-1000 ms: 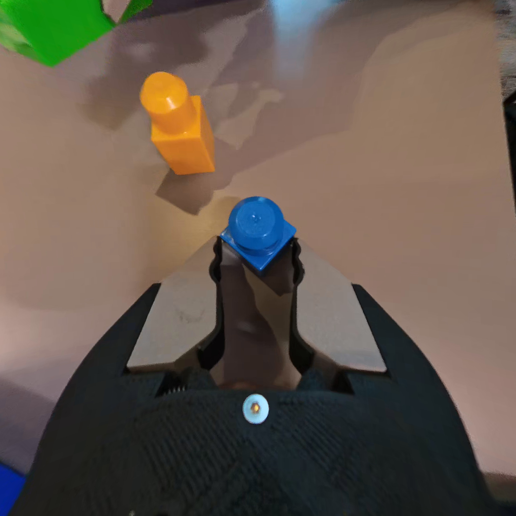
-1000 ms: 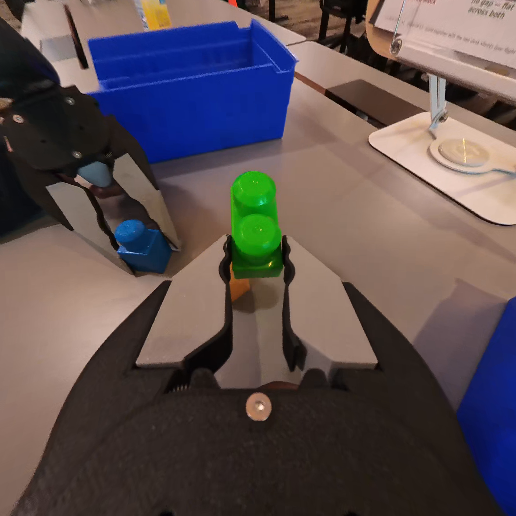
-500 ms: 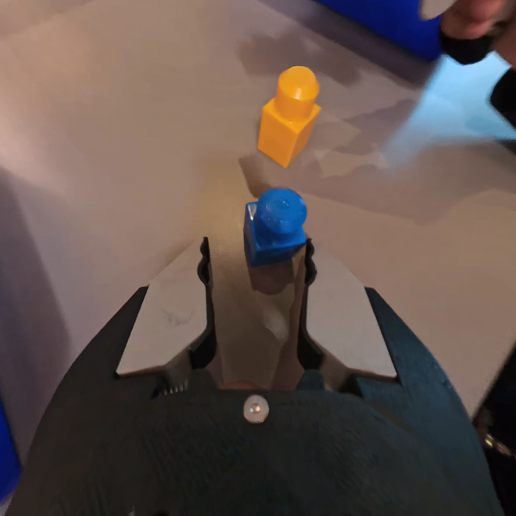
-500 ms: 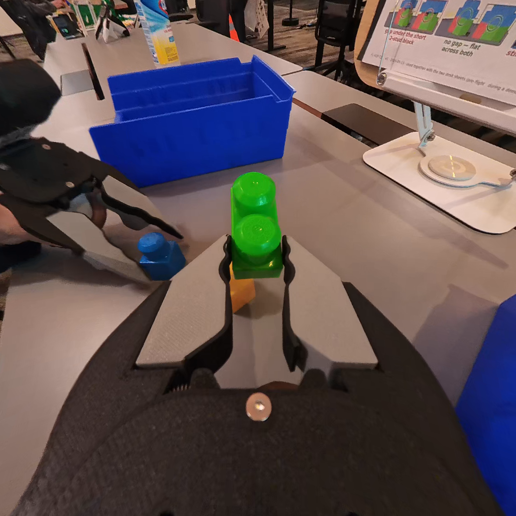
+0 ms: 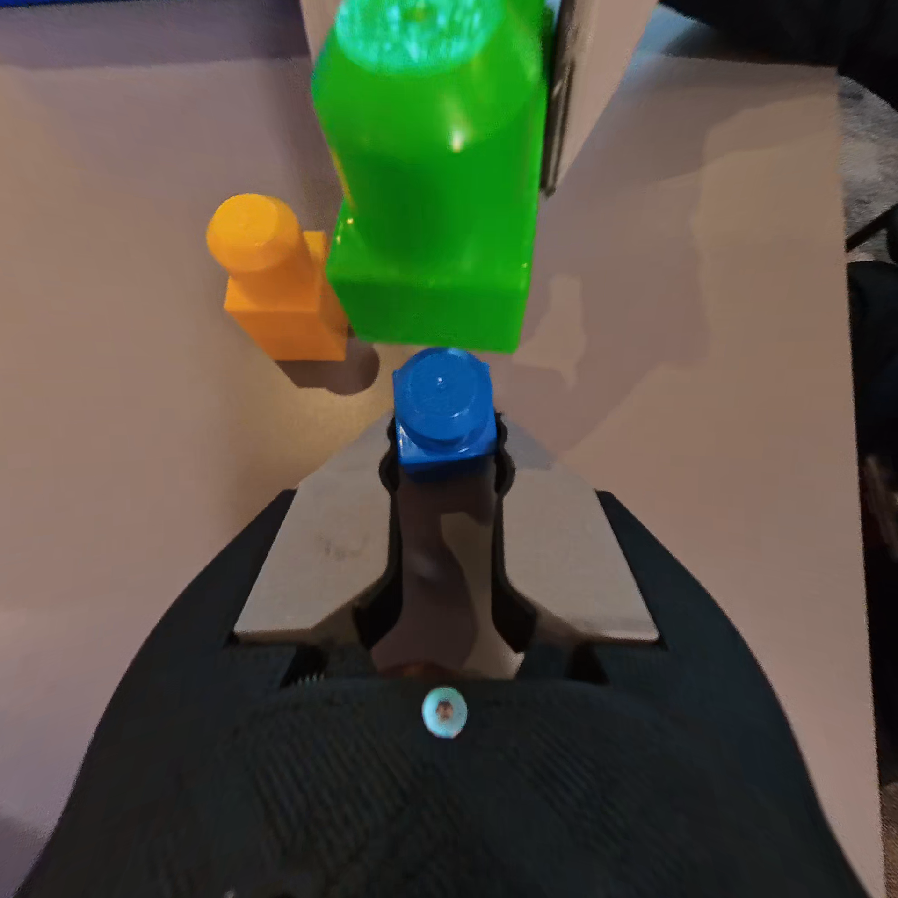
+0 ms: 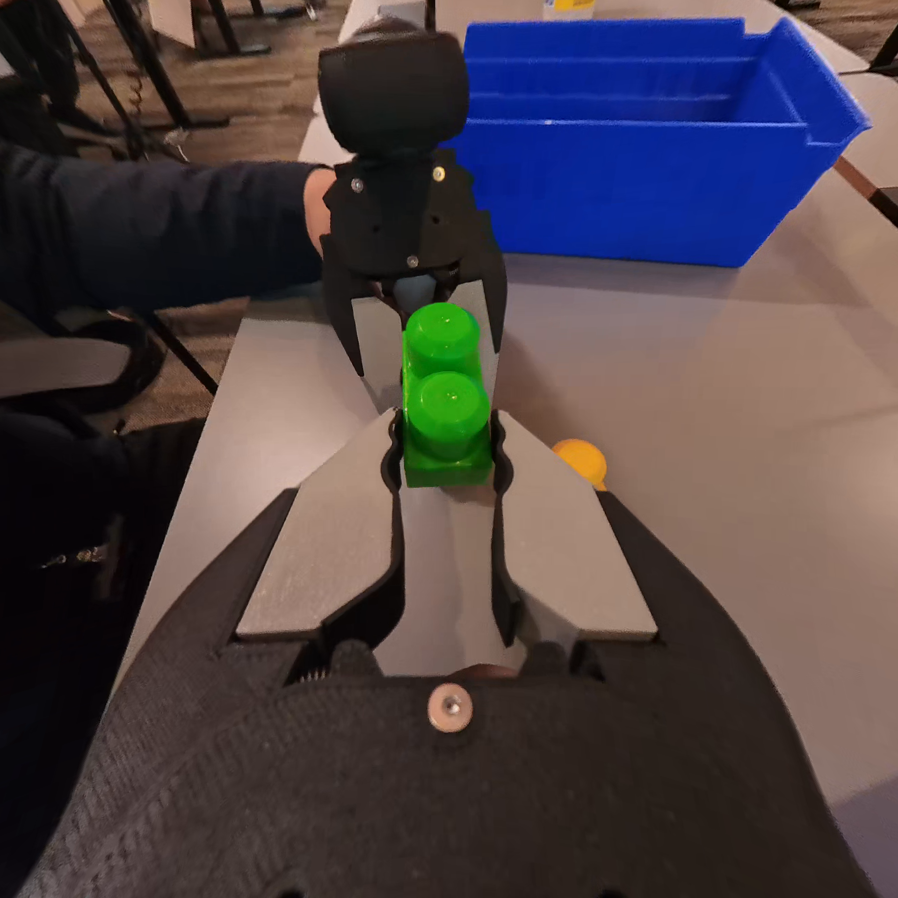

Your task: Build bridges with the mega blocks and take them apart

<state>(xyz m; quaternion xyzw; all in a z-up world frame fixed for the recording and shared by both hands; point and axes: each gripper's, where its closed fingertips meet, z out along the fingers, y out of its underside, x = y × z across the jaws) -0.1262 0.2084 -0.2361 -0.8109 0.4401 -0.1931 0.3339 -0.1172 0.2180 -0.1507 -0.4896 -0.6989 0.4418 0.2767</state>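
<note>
Left gripper (image 5: pixel 444 440) — fingertips pressed on both sides of a single-stud blue block (image 5: pixel 443 418), stud up, held at centre of its own view. Right gripper (image 6: pixel 446 449) clamped on the near end of a two-stud green block (image 6: pixel 444 403); the far stud sticks out past the tips toward 12 o'clock.

From the left view, the green block's free end hangs just above and beyond the blue stud at 12 o'clock, very close; whether they touch I cannot tell. An orange single-stud block (image 5: pixel 279 286) stands on the grey table (image 5: pixel 121 437) at about 10 o'clock, just beside the green block in this view. In the right view its orange stud peeks out at 3 o'clock, past the right finger.

Farther off, at 1 o'clock in the right view: a blue bin (image 6: pixel 656 160) on the table, well apart.

Risks — likely step is seating green onto blue.
- Green is gripped at one end only; pressing down at the free end could lever it in the pads.
- Stud and socket slightly off-line could tip the blue block in its grasp.
- A low swing may knock the orange block over.
</note>
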